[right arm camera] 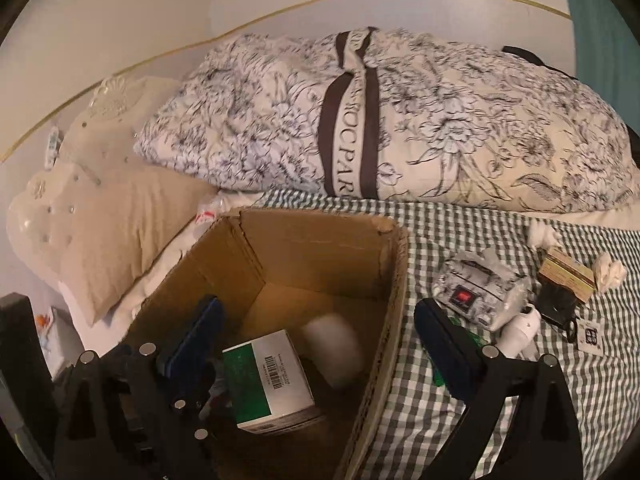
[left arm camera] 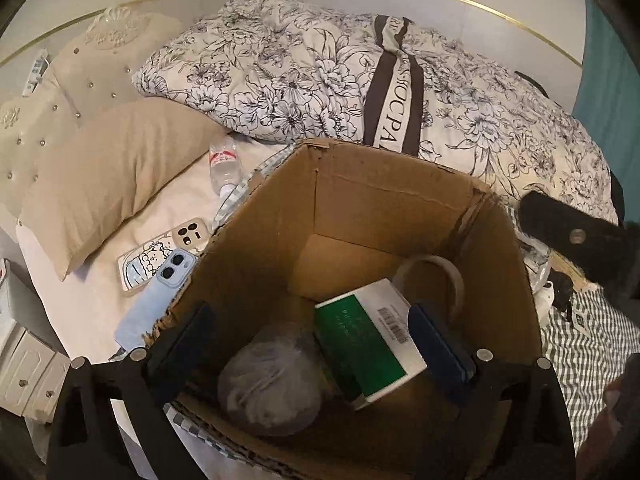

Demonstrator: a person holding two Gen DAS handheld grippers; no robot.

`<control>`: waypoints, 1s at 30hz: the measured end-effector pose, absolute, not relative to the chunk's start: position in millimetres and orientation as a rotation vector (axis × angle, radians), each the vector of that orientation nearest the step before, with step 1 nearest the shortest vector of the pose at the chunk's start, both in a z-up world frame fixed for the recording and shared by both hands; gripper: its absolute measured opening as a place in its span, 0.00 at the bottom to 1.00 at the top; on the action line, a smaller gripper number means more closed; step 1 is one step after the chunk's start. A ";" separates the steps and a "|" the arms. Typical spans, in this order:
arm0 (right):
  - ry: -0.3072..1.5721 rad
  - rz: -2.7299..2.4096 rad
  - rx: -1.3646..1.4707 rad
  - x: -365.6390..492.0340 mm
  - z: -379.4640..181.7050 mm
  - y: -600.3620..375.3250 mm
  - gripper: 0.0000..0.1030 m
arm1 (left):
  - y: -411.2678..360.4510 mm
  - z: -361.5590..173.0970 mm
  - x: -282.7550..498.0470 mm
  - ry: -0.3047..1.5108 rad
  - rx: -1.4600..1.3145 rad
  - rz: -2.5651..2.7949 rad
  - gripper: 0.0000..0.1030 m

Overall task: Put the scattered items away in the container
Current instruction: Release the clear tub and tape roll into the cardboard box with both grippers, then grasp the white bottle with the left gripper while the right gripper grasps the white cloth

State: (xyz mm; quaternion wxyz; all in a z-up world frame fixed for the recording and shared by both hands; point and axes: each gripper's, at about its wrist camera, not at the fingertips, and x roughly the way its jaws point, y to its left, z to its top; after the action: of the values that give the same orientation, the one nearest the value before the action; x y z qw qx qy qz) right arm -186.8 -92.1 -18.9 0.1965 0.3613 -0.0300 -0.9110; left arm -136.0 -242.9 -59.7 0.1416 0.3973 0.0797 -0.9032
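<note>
An open cardboard box [left arm camera: 280,216] stands on the bed; it also shows in the right wrist view [right arm camera: 320,248]. Inside lie a green and white carton [left arm camera: 372,336], a grey wrapped bundle [left arm camera: 272,384] and a roll of tape [left arm camera: 436,276]. My left gripper [left arm camera: 320,344] hangs open over the box, empty. My right gripper [right arm camera: 320,344] is open and empty, straddling the box's right wall. On the checked sheet to the right lie a tissue pack [right arm camera: 480,288], a white gadget [right arm camera: 520,328], a small tan box [right arm camera: 566,274] and crumpled tissues [right arm camera: 608,270].
Left of the box lie two phones [left arm camera: 160,276] and a water bottle [left arm camera: 225,164]. A beige pillow [left arm camera: 116,176] and a floral duvet [left arm camera: 320,76] lie behind. A tufted headboard [left arm camera: 80,60] stands at the left, a white nightstand [left arm camera: 28,368] below it.
</note>
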 end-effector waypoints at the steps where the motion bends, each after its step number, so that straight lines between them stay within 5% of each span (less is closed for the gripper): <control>1: -0.095 -2.558 1.009 -184.7 -17.2 -87.5 0.94 | -240.7 -58.3 -134.5 0.233 1.145 -2.607 0.97; 30: -0.247 -2.929 1.001 -54.5 -3.9 174.6 0.94 | -60.5 -35.7 -65.4 0.105 1.144 -2.829 1.00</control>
State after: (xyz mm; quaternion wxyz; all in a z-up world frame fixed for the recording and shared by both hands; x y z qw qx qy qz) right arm -54.5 174.6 -3.9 0.0180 0.3223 -0.0795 -0.9431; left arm -65.4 -60.5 -35.7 0.0442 0.3743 0.0344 -0.9256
